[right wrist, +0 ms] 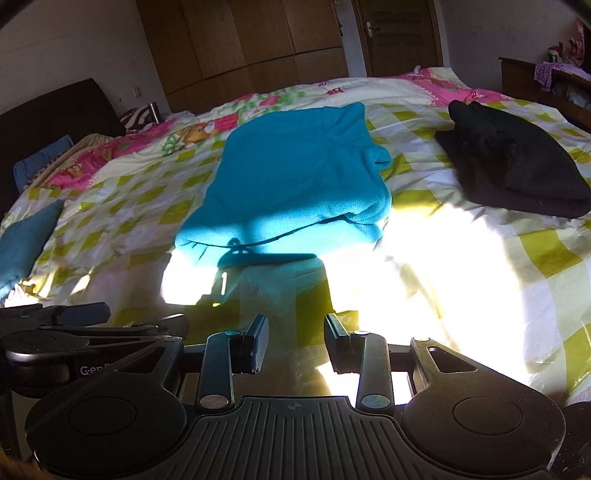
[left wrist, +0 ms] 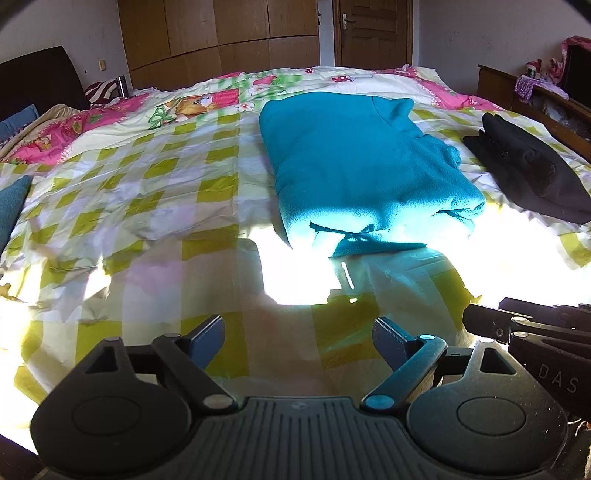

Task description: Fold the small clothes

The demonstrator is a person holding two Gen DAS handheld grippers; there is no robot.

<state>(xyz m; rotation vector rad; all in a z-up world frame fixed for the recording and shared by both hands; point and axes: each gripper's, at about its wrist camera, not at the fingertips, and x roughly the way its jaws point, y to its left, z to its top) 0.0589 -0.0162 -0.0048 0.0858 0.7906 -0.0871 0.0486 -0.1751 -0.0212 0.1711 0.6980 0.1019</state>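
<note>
A teal fleece (left wrist: 365, 166) lies folded on the bed (left wrist: 147, 184), roughly in the middle of the checked yellow-green and white quilt, its near edge caught in a hard patch of sunlight and a thin dark drawstring (left wrist: 343, 230) trailing across that edge. To its right, apart from it, sits a black garment (left wrist: 535, 170), also folded into a low heap. Both grippers hang low over the near part of the quilt, short of the fleece and touching no cloth. The left gripper (left wrist: 298, 334) has its jaws spread wide and empty, with bare quilt showing between them. The right gripper (right wrist: 295, 338) is just beside it, its jaws parted less widely, also holding nothing. At the far left edge of the bed another piece of teal cloth (right wrist: 26, 236) pokes into view. Beyond the bed stand a wooden wardrobe (left wrist: 218, 37) and a closed door (left wrist: 373, 29).
</note>
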